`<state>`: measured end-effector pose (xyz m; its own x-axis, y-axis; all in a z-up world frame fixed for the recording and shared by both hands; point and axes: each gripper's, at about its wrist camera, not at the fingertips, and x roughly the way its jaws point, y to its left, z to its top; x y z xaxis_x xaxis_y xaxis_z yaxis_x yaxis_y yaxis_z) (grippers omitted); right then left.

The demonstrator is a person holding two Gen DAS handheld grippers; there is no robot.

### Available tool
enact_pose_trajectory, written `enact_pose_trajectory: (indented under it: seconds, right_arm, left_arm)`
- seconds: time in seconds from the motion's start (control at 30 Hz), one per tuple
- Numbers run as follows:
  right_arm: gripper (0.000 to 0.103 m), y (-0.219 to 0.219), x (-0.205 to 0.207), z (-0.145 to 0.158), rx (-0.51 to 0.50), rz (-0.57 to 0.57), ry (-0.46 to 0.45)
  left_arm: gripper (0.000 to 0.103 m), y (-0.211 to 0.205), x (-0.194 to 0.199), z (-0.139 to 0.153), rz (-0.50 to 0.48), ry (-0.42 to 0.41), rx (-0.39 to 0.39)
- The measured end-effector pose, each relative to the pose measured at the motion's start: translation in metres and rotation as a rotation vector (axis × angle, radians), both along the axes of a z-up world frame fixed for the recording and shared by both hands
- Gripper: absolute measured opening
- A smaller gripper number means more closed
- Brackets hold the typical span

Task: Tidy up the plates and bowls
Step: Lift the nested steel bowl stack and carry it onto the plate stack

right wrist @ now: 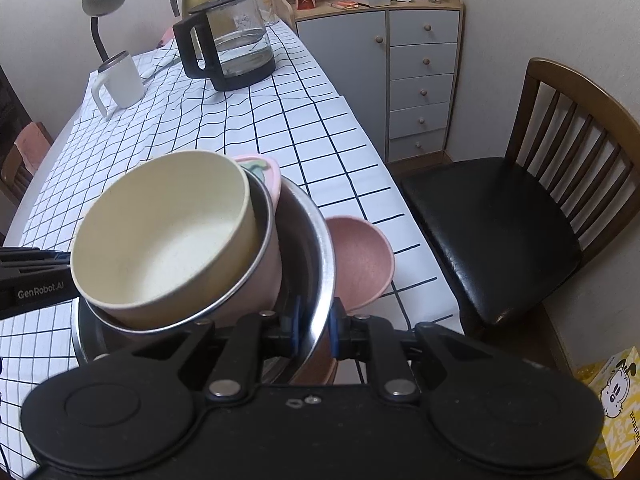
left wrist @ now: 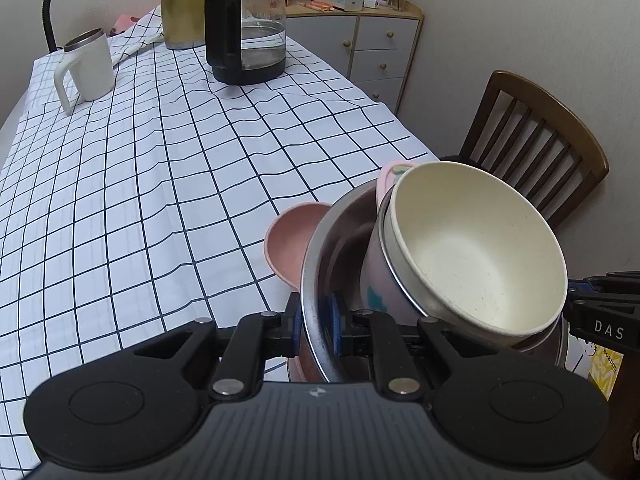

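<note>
Both grippers, left and right, clamp opposite rims of the wide steel bowl, carrying its nested cream bowl over the near right table edge. Next: set it down level, gently.

cream bowl, steel bowl, checked tablecloth

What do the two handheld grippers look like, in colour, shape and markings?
Both the left gripper and the right gripper are matte black, with round side discs, silver pivot pins and blue pads. White lettering marks their sides. No hand or sleeve shows.
</note>
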<state>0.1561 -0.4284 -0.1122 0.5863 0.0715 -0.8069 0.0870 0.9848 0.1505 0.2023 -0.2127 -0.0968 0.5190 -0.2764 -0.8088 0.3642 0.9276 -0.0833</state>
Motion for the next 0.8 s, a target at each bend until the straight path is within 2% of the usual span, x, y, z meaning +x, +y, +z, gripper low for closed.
enact_pose_trajectory:
  seconds: [0.4,0.63,0.8]
  right_arm:
    - [0.015,0.003,0.002,-0.012,-0.008,-0.01,0.016]
    - [0.016,0.005,0.005,-0.013,-0.018,-0.013,0.028]
    - [0.02,0.009,0.006,-0.014,-0.034,-0.008,0.045]
  left_arm:
    - [0.013,0.0,-0.001,-0.012,-0.002,0.011,0.002]
    - [0.014,0.002,0.002,-0.014,0.005,0.048,-0.005]
    - [0.014,0.0,-0.001,-0.009,-0.004,0.016,0.025]
